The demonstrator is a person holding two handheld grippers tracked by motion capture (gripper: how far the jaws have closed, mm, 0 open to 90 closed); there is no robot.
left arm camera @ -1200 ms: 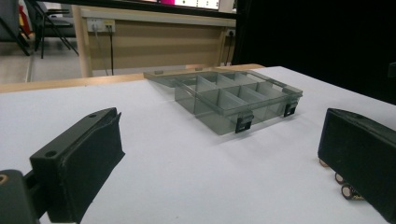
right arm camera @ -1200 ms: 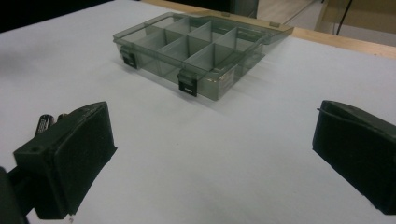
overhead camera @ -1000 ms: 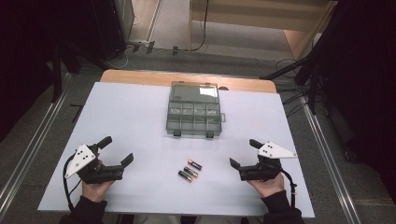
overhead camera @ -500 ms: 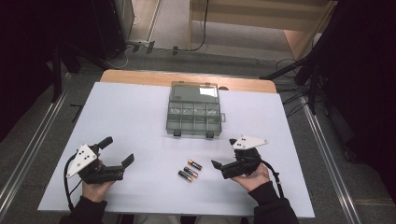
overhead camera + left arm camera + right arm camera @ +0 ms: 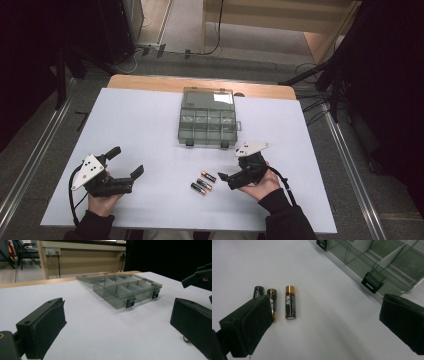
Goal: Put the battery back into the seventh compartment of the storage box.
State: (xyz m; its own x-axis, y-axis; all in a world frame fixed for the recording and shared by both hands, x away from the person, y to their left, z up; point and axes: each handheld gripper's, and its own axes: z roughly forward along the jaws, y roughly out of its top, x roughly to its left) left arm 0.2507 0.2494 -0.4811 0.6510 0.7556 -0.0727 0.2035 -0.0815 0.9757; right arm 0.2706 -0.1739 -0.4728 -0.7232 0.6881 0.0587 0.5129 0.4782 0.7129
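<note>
At the near edge of the white counter (image 5: pixel 150 125), the person's two hands each hold a gripper with its jaws spread wide and nothing between them. The left gripper (image 5: pixel 127 162) sits at the near left corner, well apart from everything else, its jaws pointing toward the middle of the counter; in the left gripper view its two black padded jaws frame bare white surface, with the organizer box beyond them. The right gripper (image 5: pixel 231 170) is near the middle of the near edge, pointed leftward at the batteries, its lower jaw just beside them; its grey three-cornered plate (image 5: pixel 251 148) sits on top and a cable trails back along the sleeve. In the right gripper view the left jaw partly covers the middle battery while the right jaw hangs near the box's front edge. The three batteries (image 5: pixel 202 182) lie flat on the counter, side by side in a short slanted row, close together; the one nearest the box (image 5: pixel 290 302) has a copper-coloured end and lies slightly apart from the other two. Beyond them, at the middle of the counter, stands the clear organizer box (image 5: pixel 207 122), its lid open and laid back, its compartments looking bare, with two black latches (image 5: pixel 373 282) on its front edge. Past the far wooden edge of the counter lie floor and cables.
</note>
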